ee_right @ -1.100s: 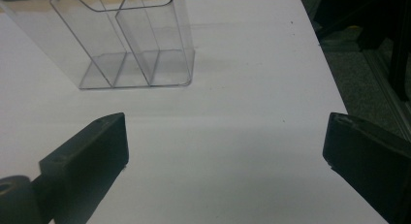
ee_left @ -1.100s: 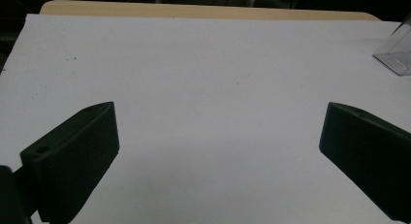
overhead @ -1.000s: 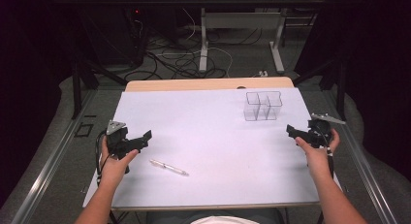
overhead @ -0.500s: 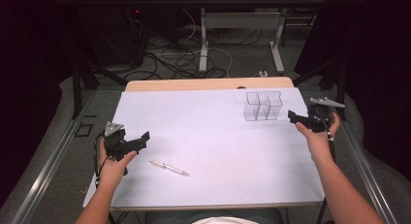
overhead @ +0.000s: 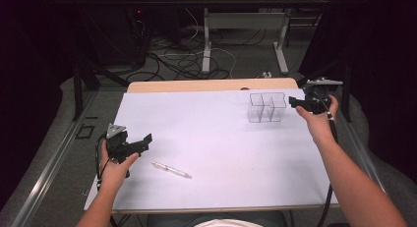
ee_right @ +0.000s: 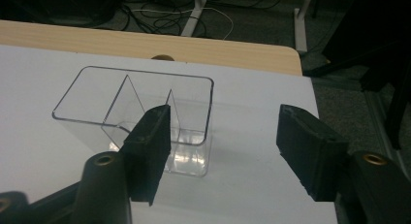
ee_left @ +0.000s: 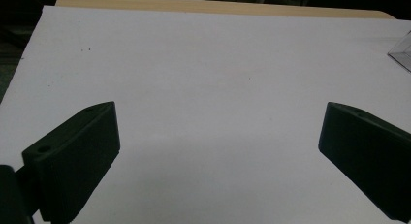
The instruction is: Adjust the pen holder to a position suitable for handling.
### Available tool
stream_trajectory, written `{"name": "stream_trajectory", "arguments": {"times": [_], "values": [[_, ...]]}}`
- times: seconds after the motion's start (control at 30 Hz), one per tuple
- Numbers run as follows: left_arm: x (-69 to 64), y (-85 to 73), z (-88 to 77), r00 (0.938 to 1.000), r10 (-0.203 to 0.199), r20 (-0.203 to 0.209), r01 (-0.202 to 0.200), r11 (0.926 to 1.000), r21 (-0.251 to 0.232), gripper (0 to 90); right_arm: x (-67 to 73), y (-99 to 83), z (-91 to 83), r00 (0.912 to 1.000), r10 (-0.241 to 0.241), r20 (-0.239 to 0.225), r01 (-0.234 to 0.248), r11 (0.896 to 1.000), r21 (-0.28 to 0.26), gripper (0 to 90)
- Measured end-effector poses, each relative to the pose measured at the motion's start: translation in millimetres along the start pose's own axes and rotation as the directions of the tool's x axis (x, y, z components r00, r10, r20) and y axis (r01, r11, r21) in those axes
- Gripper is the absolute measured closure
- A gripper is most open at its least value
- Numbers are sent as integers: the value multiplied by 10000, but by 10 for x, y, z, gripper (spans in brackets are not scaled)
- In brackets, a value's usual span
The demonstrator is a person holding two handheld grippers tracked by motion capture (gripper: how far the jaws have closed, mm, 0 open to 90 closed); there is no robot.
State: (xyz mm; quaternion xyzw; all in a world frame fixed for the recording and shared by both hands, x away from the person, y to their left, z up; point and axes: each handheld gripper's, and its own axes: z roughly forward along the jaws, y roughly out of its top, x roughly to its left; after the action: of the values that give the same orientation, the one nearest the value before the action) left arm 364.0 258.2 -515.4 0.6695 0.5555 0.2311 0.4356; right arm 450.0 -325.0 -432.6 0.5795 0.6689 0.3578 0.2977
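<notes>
While the left tongs [overhead: 140,144] hang low over the near-left part of the bench [overhead: 206,133], their 2 black jaws stand wide apart with nothing between them; in the left gripper view the left tongs [ee_left: 218,151] look across bare white surface, with a corner of the clear organizer [ee_left: 401,52] at the far right edge. The left hand [overhead: 115,165] grips the tool near the bench's left edge. A pen [overhead: 171,170] lies flat on the white sheet just to the right of the left tongs, apart from them, slanting toward the near right. The clear organizer [overhead: 266,107], a see-through box split by thin walls into 3 compartments, stands upright at the far right of the bench. The right tongs [overhead: 294,102] are held by the right hand [overhead: 319,116] just beside the organizer's right end, pointing left at it. In the right gripper view the right tongs [ee_right: 224,146] are spread open and empty, their left jaw overlapping the organizer's [ee_right: 135,110] near right corner; whether it touches cannot be told.
</notes>
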Motion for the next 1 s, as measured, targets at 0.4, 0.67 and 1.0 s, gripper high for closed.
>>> {"name": "stream_trajectory", "arguments": {"times": [0.4, 0.67, 1.0], "values": [[1, 0, 9, 10000, 25, 8, -25, 10000, 24, 12, -6, 205, 166, 9995, -135, 294, 126, 9995, 284, 448], [11, -1, 4, 10000, 0, -47, 0, 10000, 36, 12, -143, 206, 347, 9976, 521, 451, -540, 9976, 426, 540], [10, -11, 16, 10000, 5, -99, -4, 10000, 98, 17, -136, 154, 577, 9984, 324, 454, -363, 9955, 873, 660]]}}
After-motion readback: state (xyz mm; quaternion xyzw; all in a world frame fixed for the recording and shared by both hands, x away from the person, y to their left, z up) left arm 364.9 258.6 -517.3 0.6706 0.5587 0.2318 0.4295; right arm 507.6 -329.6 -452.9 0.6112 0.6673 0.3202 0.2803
